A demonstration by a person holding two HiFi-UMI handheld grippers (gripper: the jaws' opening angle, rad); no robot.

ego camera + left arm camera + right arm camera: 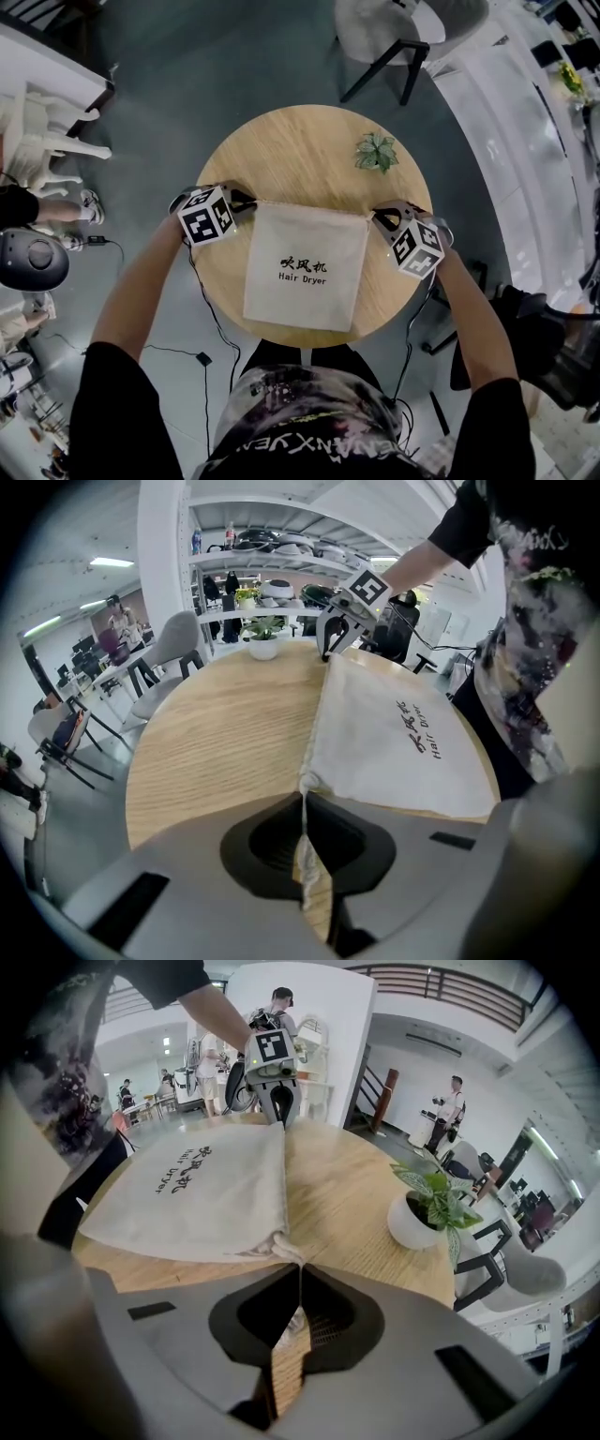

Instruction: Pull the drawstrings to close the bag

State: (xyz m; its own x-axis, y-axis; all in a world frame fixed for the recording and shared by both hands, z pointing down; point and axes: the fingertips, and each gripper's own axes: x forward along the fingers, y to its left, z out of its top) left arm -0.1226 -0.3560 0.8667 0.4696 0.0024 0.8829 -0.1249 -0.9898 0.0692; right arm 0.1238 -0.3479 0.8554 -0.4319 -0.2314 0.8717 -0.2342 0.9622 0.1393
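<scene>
Two grips are set: left fingers (187,860) clamp the left drawstring (302,850), right fingers (412,1335) the right drawstring (292,1256), at the top corners of the bag (305,239), which lies flat on the surface (281,155). Its mouth runs between them, so each pull should go outward.

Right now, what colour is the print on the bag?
Black lettering on the cream bag, clearest in the head view.

The bag (305,234) is off-white woven cloth, matt and faintly coarse, with black print. Its drawstring (303,819) is a twisted cord of the same pale fibre. The round worktop (291,155) is light wood with fine straight grain and a smooth satin finish. The left gripper (248,206) and right gripper (380,218) have matt grey plastic bodies. The plant pot (412,1224) looks white and glossy, and the floor (234,56) is smooth, dull grey.
</scene>
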